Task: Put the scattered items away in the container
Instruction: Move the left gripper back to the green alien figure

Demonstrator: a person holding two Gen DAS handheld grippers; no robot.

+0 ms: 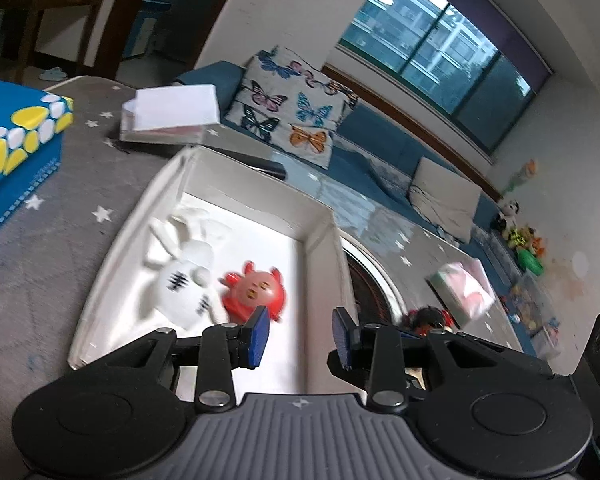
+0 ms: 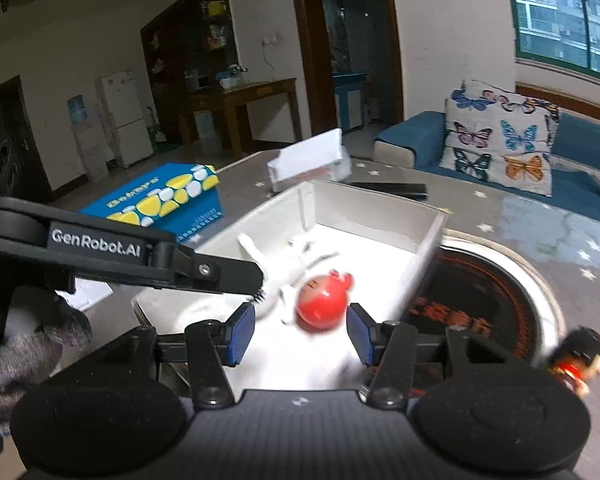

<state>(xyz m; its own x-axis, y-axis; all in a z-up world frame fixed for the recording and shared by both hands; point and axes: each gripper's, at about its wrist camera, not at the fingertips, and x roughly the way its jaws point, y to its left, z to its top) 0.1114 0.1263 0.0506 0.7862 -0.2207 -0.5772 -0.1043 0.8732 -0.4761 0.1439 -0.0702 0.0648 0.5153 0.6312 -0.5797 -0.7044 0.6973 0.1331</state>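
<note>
An open white box [image 1: 324, 216] [image 2: 432, 236] stands on the grey starred table. Inside it lie a white plush toy [image 1: 184, 280] [image 2: 276, 280] and a round red pig toy [image 1: 256, 292] [image 2: 324, 300]. A small doll [image 1: 428, 318] [image 2: 580, 356] with black hair and red clothes lies on the table to the right of the box. My left gripper [image 1: 300, 338] hovers over the box's near end, its blue pads a narrow gap apart with nothing between them. My right gripper [image 2: 300, 334] is open and empty just above the red toy. The left gripper's arm [image 2: 220, 272] reaches in from the left.
A blue and yellow carton [image 1: 16, 140] [image 2: 168, 200] sits at the left. A clear stand with a white card [image 1: 168, 116] [image 2: 308, 164] and a flat black item [image 2: 392, 189] lie behind the box. A round hob [image 2: 500, 300] is set in the table at the right, with a pink packet [image 1: 464, 284] beyond it.
</note>
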